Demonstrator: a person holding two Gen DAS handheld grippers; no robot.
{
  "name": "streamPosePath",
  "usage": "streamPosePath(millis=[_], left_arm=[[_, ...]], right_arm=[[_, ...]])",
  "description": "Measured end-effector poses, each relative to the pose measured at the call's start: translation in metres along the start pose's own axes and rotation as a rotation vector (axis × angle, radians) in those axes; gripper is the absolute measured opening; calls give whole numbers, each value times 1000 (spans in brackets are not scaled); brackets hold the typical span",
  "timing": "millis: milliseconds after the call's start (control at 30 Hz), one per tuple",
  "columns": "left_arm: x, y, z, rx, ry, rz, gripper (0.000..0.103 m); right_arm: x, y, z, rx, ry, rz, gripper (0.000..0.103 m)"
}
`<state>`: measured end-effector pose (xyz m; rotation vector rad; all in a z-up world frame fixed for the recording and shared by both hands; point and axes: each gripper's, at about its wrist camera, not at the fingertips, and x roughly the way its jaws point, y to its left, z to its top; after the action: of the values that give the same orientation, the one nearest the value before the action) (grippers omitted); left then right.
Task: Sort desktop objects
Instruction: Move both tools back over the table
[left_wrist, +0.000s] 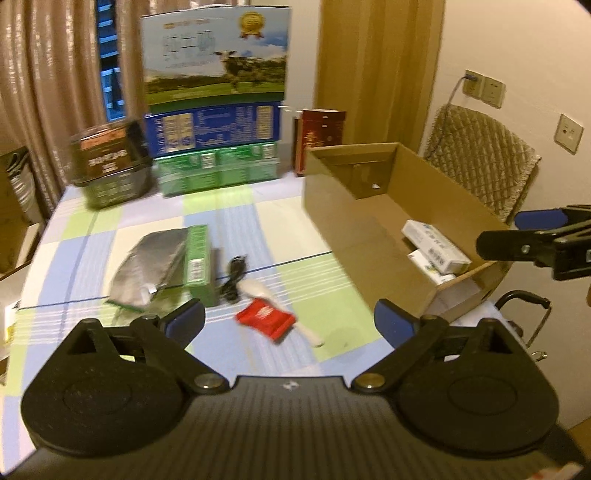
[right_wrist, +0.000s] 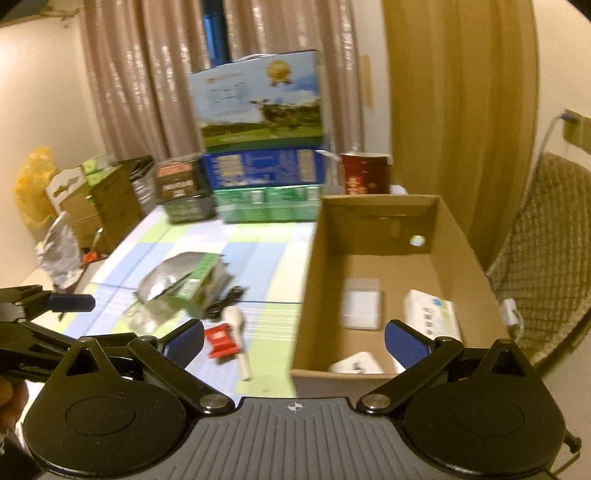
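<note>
Red packet (left_wrist: 265, 322) lies near on the counter (left_wrist: 258, 218), just beyond the left tongs (left_wrist: 290, 325), which gape wide and empty; right tongs (right_wrist: 293, 343) likewise, over the cardboard box (right_wrist: 314, 280). Packet looks light, crinkly, slippery; pinch it across its short sides.

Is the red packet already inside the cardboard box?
No, the red packet lies on the checked tablecloth, left of the cardboard box.

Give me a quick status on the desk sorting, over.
Left gripper open, empty. Right gripper open, empty, at the cardboard box. White boxes inside it. Red packet, spoon, black cable, green carton on the table; nothing blocking.
</note>
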<state>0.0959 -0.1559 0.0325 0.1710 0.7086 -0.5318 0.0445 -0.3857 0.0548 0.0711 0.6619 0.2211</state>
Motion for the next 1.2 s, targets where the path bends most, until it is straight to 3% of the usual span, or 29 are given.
streamPosePath(millis=[267, 567, 1200], left_arm=[[-32, 54, -28, -62, 1, 93, 98], [-49, 93, -51, -119, 13, 148, 99], [-7, 133, -72, -142, 64, 164, 99]], right_arm=[[3, 42, -6, -39, 8, 67, 101], [17, 68, -23, -70, 44, 104, 101], [73, 88, -49, -115, 88, 129, 101]])
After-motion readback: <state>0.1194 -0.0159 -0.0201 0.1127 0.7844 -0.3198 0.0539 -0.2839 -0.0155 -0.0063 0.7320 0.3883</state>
